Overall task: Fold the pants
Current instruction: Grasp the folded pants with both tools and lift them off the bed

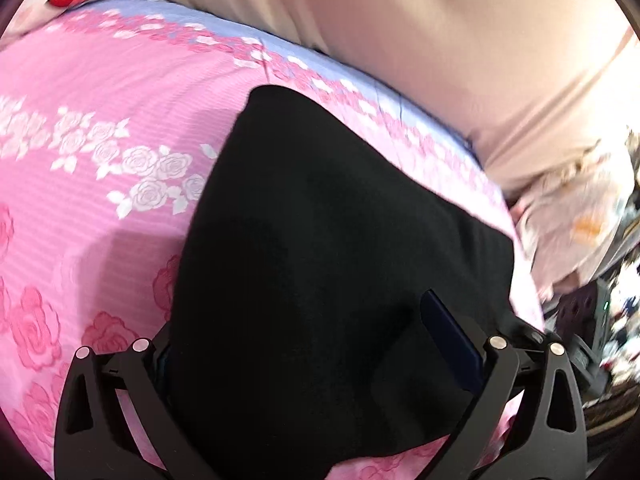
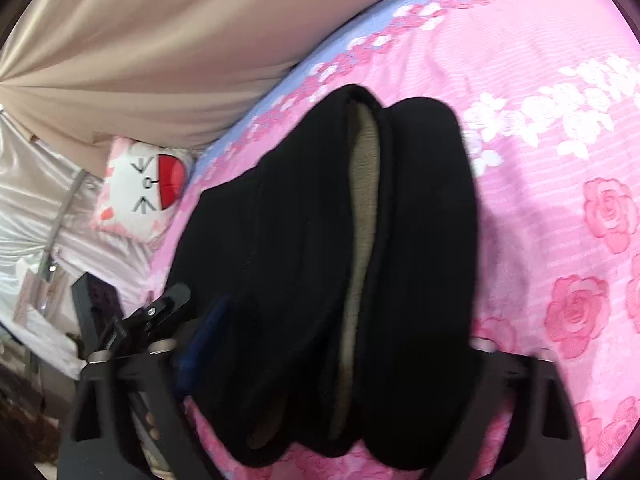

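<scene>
On pink rose bedspread (image 1: 100,92), black pants (image 1: 320,240) lie folded, long axis running away from both my tongs. Left tongs (image 1: 320,360) and right tongs (image 2: 332,344) spread wide, straddling near end; grip unclear. Pillow (image 2: 148,184) beyond.

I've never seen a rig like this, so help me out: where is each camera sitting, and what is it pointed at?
Left wrist: on the left gripper, looking along its fingers over the black pants on the pink floral bedspread; only gripper fingers show.
Right wrist: on the right gripper, looking at the pants' bunched layers; again only fingers.
Shared: pants, bedspread, beige curtain, cat-face cushion.
</scene>
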`<state>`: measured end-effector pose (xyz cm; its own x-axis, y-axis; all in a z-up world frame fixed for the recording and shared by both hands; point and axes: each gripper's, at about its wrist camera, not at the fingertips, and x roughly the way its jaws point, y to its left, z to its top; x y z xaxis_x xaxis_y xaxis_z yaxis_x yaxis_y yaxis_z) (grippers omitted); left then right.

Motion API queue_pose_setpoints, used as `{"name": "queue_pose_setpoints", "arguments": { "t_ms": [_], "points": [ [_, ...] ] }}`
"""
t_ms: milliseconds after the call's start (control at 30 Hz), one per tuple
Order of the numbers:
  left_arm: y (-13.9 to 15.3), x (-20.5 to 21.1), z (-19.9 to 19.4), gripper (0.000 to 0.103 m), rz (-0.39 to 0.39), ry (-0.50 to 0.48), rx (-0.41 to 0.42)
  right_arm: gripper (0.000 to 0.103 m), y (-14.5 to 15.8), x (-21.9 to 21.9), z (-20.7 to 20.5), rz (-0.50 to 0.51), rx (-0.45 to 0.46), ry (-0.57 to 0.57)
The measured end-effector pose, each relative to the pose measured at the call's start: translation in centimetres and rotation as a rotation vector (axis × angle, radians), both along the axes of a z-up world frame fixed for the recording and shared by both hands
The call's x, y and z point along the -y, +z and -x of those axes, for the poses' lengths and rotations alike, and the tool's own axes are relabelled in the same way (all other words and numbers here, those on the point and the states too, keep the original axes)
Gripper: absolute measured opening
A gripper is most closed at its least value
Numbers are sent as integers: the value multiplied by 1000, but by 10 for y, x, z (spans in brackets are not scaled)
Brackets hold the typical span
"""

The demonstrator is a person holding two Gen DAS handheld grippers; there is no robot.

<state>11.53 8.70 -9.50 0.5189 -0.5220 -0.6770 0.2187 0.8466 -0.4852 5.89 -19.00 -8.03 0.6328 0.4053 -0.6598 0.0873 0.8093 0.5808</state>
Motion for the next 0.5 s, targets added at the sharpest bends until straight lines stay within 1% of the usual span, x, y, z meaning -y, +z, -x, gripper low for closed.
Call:
{"name": "queue_pose_setpoints", "arguments": {
  "t_ms": [33, 67, 100, 133, 167, 200, 267, 400, 433, 500],
  "points": [
    [1, 3, -1, 96, -28, -12, -10, 52, -1, 3, 1, -15, -3, -3],
    [2, 2, 0, 87, -44, -10, -17, 47, -4, 8, 2, -53, -5, -5],
    [3, 1, 0, 75, -48, -16, -24, 45, -5, 11, 3, -76, -5, -8],
    [5, -1, 1, 67, -52, -19, -32, 42, -4, 11, 4, -82, -2, -5],
    [8, -4, 1, 52, -51, -19, -35, 39, -2, 10, 6, -78, 5, -1],
    [12, -6, 2, 40, -50, -26, -34, 38, 1, 9, 7, -78, 33, 16],
    [21, -11, 5, 36, -16, -49, -40, 35, 10, 6, 10, -82, 56, 34],
    [38, -5, 16, 32, -44, -94, -20, 34, 28, 0, 19, -72, 91, 64],
    [42, -4, 21, 32, -40, -109, -20, 34, 31, 0, 22, -73, 93, 65],
    [48, -3, 30, 32, -32, -139, -40, 34, 33, 3, 30, -97, 86, 69]
  ]
}}
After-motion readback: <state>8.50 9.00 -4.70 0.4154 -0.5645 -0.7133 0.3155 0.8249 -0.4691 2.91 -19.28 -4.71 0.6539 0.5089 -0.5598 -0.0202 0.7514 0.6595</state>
